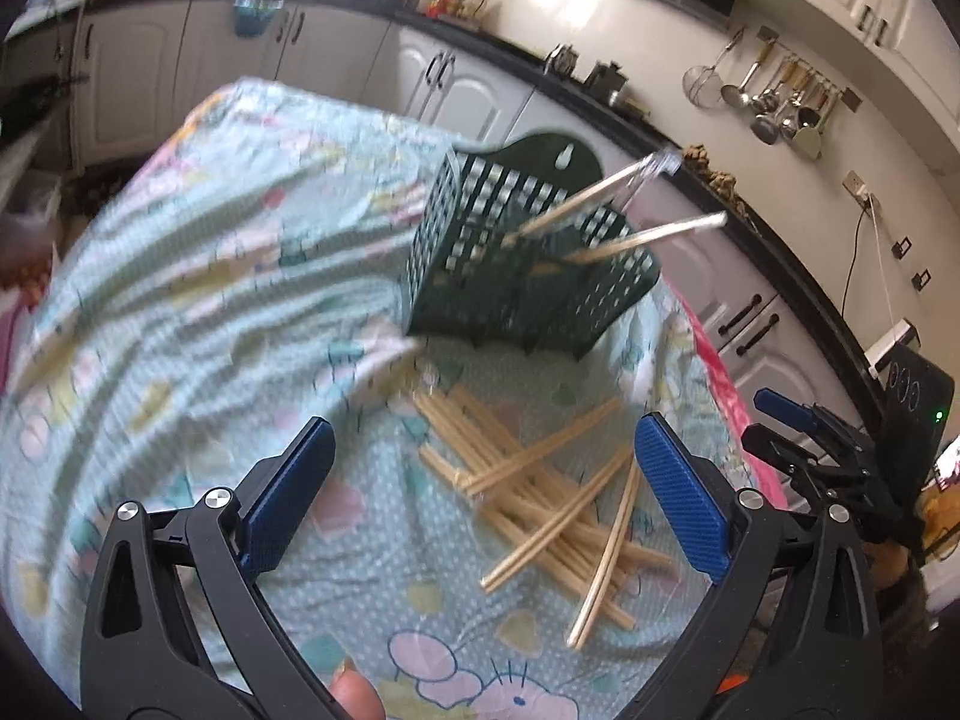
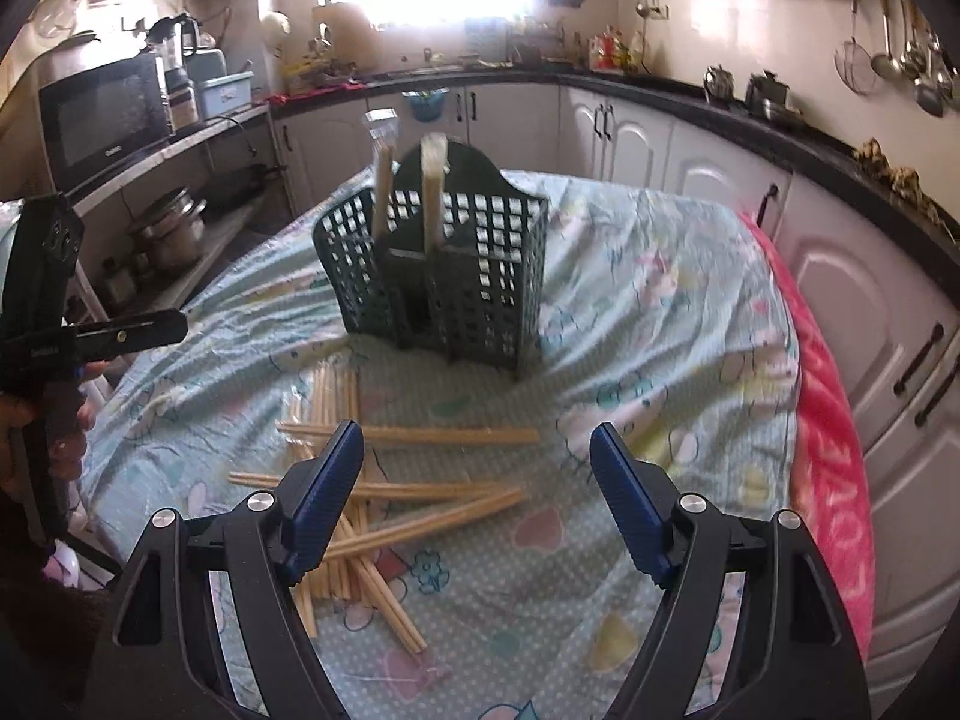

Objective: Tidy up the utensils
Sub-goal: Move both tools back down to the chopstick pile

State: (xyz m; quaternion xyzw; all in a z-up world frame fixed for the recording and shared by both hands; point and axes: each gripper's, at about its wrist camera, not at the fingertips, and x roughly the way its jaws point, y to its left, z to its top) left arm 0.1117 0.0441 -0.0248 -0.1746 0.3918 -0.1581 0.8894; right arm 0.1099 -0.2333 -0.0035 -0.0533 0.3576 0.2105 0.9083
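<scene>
Over the cloth-covered tabletop [image 2: 690, 324], two tools are hanging above a loose heap of chopsticks [image 2: 384, 492]. Farthest left, the left tool [image 1: 483, 480] is holding its blue pads spread wide with nothing between them; the heap is lying just ahead of it, likely so a stick can be picked out. Behind the heap, the dark green basket [image 2: 444, 276] is standing upright on the cloth, and two wrapped pairs of chopsticks [image 2: 432, 180] are already leaning in its compartments, which suggests it is serving as the place where the rest should go. Further right, the right tool [image 2: 477, 498] is likewise gaping, empty, above the edge of the heap. Beyond, a pink cloth [image 2: 834, 450] is showing large pale letters, too distorted to read; the microwave [image 2: 102, 114] is bearing a small, illegible mark.
</scene>
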